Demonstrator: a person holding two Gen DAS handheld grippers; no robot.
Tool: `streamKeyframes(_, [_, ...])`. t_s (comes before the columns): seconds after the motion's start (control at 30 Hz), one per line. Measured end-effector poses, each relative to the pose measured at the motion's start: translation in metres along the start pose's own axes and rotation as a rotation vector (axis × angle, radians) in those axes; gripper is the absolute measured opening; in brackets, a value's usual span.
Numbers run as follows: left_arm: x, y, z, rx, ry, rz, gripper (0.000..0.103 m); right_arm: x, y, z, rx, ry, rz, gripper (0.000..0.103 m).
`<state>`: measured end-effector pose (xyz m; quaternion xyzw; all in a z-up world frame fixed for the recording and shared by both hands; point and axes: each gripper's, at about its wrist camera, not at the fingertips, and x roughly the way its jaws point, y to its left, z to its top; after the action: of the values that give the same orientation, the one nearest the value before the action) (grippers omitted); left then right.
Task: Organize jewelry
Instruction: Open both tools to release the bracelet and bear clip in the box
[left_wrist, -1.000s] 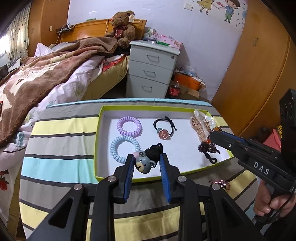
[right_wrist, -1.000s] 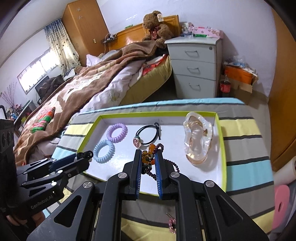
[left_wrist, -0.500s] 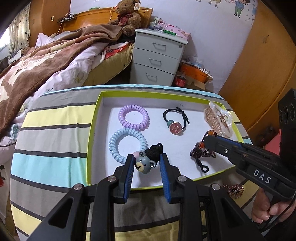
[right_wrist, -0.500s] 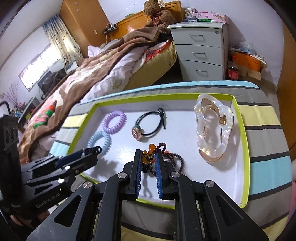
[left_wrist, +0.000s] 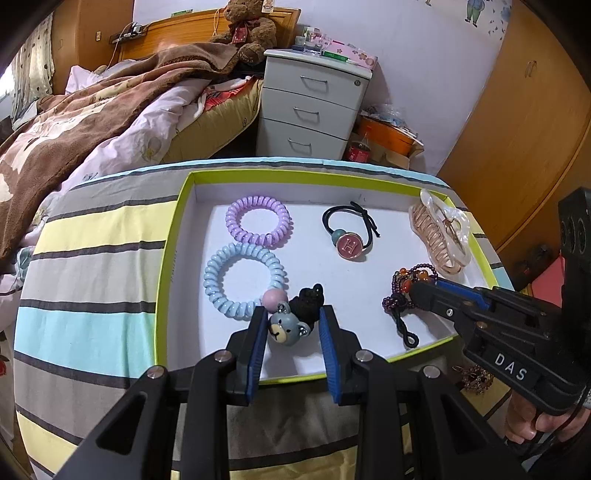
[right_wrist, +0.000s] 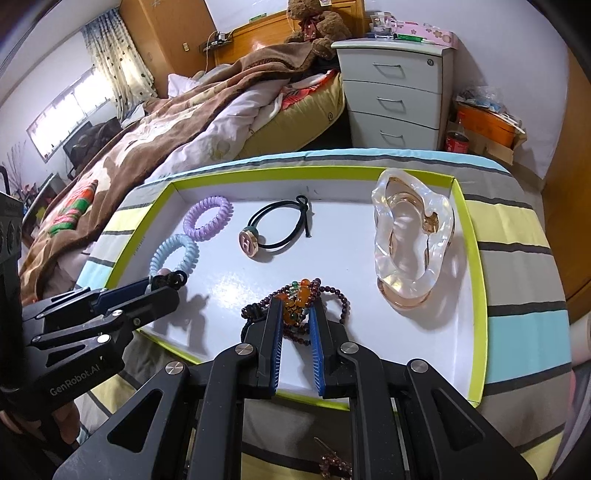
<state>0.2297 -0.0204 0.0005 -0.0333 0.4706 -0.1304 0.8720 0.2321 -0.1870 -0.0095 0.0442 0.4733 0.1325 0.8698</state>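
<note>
The left gripper (left_wrist: 290, 325) has its blue fingers (left_wrist: 257, 338) closed on a bear hair tie (left_wrist: 286, 326), a grey-blue bear face with a black scrunched band and a pink bead, held low over the near part of the white tray (left_wrist: 184, 206), just beside the blue coil tie (left_wrist: 242, 278). The right gripper (right_wrist: 296, 314) has its fingers (right_wrist: 275, 332) pinched narrowly on a beaded bracelet (right_wrist: 299, 291) of dark purple and orange beads, whose loops lie on the tray floor near its front edge. Farther back in the tray lie a purple coil tie (left_wrist: 258, 220), a black elastic with a pink "H" charm (left_wrist: 349, 236), and a clear claw clip (right_wrist: 413, 240) by the right wall. The tray sits on a bench (left_wrist: 92, 258) covered in a striped cloth; another small beaded piece (right_wrist: 334, 465) lies on the cloth outside the tray's front. Behind stand a bed (left_wrist: 110, 110) and a white drawer unit (left_wrist: 314, 107)
</note>
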Motion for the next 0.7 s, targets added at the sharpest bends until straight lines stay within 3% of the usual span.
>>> streamKeyframes(0.7, [-0.0019,0.0001,-0.0006,0.002,0.001,0.005,0.035,-0.0053,0.0021,-0.0054,-0.018,-0.011,-0.099,0.019])
